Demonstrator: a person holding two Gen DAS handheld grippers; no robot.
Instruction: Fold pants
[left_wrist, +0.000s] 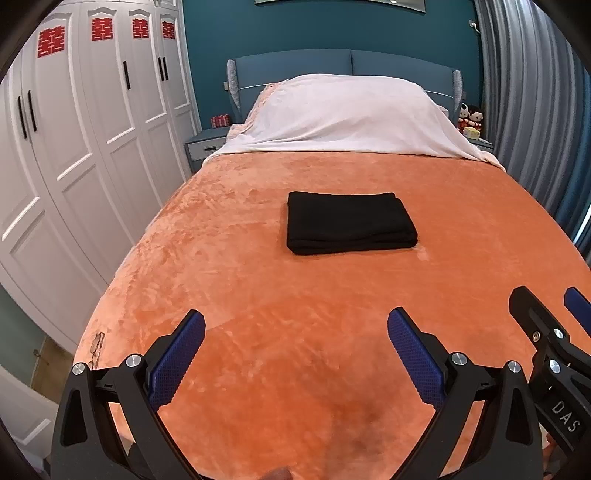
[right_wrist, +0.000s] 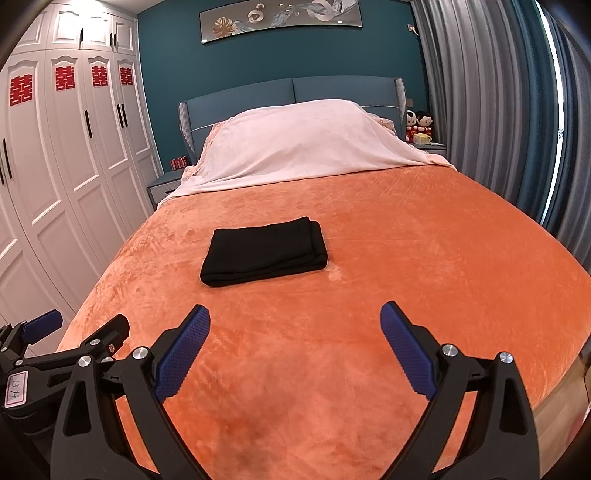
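Black pants (left_wrist: 351, 223), folded into a soft rectangle, lie on the plush orange bed (left_wrist: 258, 295), well apart from the gaping, empty left tongs (left_wrist: 295, 332) and right tongs (right_wrist: 295, 325).

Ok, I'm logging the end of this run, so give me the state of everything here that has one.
pants: folded into a compact rectangle, lying flat on the bed, untouched
left gripper: open, empty, held above the blanket
right gripper: open, empty, held above the blanket
orange blanket: spread flat over the bed
wardrobe doors: shut
curtains: drawn
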